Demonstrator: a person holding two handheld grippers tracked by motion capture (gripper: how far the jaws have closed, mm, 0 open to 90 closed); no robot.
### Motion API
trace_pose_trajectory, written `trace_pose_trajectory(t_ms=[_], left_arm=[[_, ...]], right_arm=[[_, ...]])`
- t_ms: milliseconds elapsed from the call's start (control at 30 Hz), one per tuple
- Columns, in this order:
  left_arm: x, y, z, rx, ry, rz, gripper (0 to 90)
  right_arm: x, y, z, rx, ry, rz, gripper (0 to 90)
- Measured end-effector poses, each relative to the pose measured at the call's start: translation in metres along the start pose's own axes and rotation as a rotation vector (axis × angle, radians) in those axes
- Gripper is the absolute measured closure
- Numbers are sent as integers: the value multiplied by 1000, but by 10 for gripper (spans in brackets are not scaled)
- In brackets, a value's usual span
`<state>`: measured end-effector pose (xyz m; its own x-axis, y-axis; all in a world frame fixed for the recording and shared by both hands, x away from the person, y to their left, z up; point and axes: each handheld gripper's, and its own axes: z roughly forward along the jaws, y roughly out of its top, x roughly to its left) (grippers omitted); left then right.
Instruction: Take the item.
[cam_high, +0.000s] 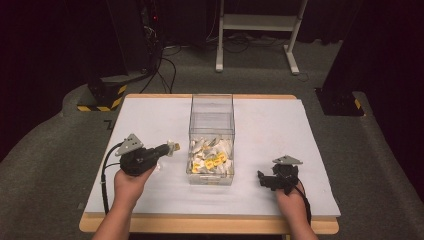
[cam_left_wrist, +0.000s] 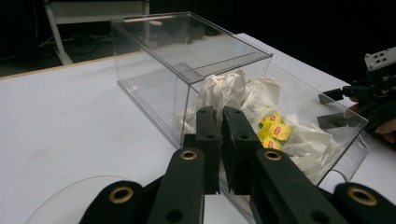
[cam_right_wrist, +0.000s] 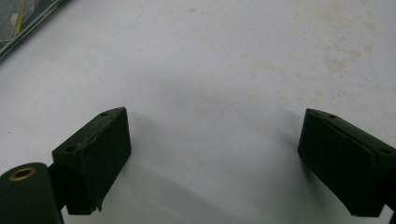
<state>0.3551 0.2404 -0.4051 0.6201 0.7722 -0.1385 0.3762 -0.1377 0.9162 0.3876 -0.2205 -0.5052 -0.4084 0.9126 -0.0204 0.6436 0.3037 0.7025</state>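
We see a person at a white table (cam_high: 150, 115) with a two-jaw gripper in each hand, and between the hands stands a clear plastic box (cam_high: 212, 112) with an open front part, where many tea bags (cam_high: 210, 156) lie in a heap — white paper ones and some with yellow tags.

The left gripper (cam_high: 172, 147) is closed. In the high view a small tea bag (cam_high: 175, 146) with a yellow tag shows at its tip, so we judge that the jaws pinch it. In the left gripper view the two black jaws stand almost together, with only a thin slit between them, and what they hold is hard to see there. This gripper is just beside the left wall of the box and points toward the heap. We think it is held level like this because the bag must go over the low rim and into the open part, not down from above through the covered back half.

The right gripper (cam_high: 267, 180) rests low on the table at the right of the box, a little apart from it. Its jaws are wide open and nothing is between them; under them there is only the white surface with some faint stains. It seems to wait there, out of the way, so that the left hand has free room.

Our judgement is that the step in hand is to bring the pinched bag over the heap and let it go — the release is not yet done.
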Motion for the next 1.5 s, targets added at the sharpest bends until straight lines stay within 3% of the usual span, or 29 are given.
trace_pose_trajectory(t_ms=[800, 1500], left_arm=[[33, -18, -41, -19, 100, -36, 855], [40, -28, -32, -4, 123, -73, 854]], right_arm=[[0, 0, 0, 0, 0, 1, 95], [0, 0, 0, 0, 0, 1, 95]])
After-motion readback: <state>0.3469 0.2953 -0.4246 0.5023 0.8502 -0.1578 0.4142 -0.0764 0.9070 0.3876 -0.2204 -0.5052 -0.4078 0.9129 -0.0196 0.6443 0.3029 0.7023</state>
